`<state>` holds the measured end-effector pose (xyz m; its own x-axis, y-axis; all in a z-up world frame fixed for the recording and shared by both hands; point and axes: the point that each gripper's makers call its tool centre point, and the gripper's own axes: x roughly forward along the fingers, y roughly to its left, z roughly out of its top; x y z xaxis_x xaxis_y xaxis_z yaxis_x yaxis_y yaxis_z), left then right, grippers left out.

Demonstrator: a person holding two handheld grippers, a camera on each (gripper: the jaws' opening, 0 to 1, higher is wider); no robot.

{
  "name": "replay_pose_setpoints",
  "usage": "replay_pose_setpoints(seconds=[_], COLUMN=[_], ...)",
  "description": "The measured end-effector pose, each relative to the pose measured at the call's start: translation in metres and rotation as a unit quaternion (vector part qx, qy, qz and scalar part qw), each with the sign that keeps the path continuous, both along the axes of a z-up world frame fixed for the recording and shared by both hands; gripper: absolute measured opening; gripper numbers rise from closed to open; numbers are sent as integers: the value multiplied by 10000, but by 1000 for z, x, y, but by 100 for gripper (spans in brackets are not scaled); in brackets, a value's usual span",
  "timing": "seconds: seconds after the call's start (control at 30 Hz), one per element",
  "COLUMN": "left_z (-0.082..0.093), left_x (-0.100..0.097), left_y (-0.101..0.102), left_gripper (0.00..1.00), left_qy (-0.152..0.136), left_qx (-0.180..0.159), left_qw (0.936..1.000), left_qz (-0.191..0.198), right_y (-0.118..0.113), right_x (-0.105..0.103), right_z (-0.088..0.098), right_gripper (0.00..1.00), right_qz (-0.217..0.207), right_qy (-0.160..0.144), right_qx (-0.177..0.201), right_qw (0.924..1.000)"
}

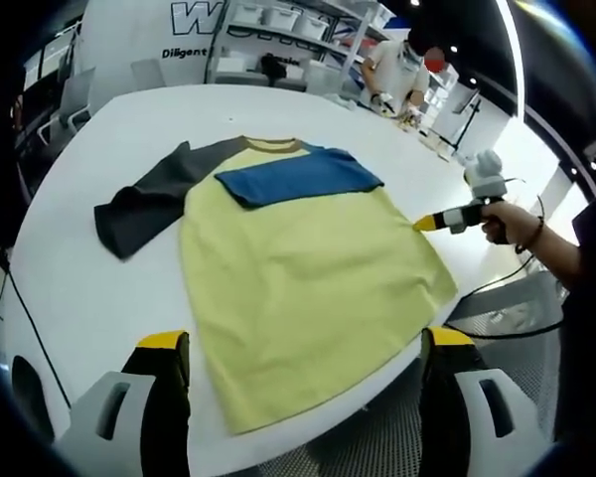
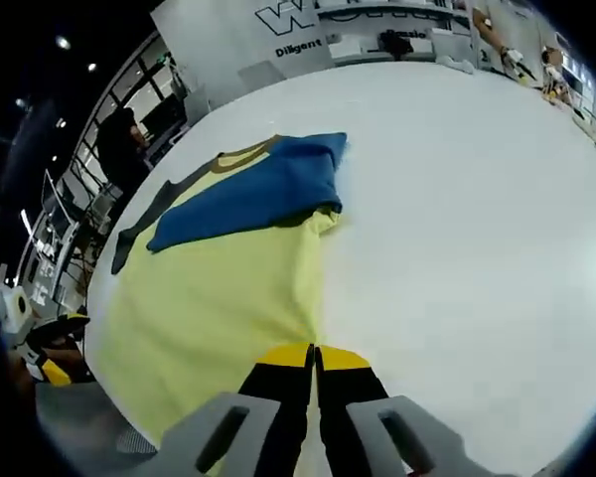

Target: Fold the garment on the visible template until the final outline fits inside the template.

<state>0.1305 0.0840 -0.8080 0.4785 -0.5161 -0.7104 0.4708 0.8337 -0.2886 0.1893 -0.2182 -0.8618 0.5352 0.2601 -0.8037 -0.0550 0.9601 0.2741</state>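
Yellow shirt (image 1: 298,288) lies flat on the white table (image 1: 70,308), hem overhanging; the right claw (image 2: 315,350) is pinched shut at its side edge, left claw (image 1: 298,343) wide open and empty, so a careless pull could drag it off.

Left gripper (image 1: 303,348), black two-jaw tool with yellow tips: jaws spread wide apart, nothing between them, poised over the near edge of the tabletop. Right gripper (image 2: 315,356), same black and yellow build: jaws pressed together, tips meeting, at the near edge of the tabletop. Seen in the left gripper view, the person's right hand (image 1: 509,223) grips its handle at the tabletop's right edge, forearm extended inward.
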Motion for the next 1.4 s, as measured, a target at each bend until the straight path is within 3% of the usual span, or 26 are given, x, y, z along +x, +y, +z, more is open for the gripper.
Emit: replay_pose_setpoints(seconds=[0.33, 0.7, 1.2, 1.3, 1.4], left_z=[1, 0, 9, 9, 9], left_x=[4, 20, 56, 64, 76], left_y=[9, 24, 40, 46, 55], left_gripper=[96, 95, 92, 91, 89], left_qy=[-22, -132, -394, -446, -486], left_qx=[31, 190, 104, 119, 131], left_qw=[9999, 9990, 9968, 9961, 9947], left_qz=[144, 386, 689, 753, 894], right_y=[-15, -53, -74, -75, -68], right_x=[-1, -10, -19, -20, -22], right_z=[3, 2, 0, 1, 0], right_gripper=[0, 0, 0, 0, 0], right_qz=[48, -368, -609, -578, -190], right_qy=[-4, 115, 244, 222, 207], right_qx=[-278, -347, -506, -546, -504], right_qw=[9996, 9987, 9966, 9966, 9983])
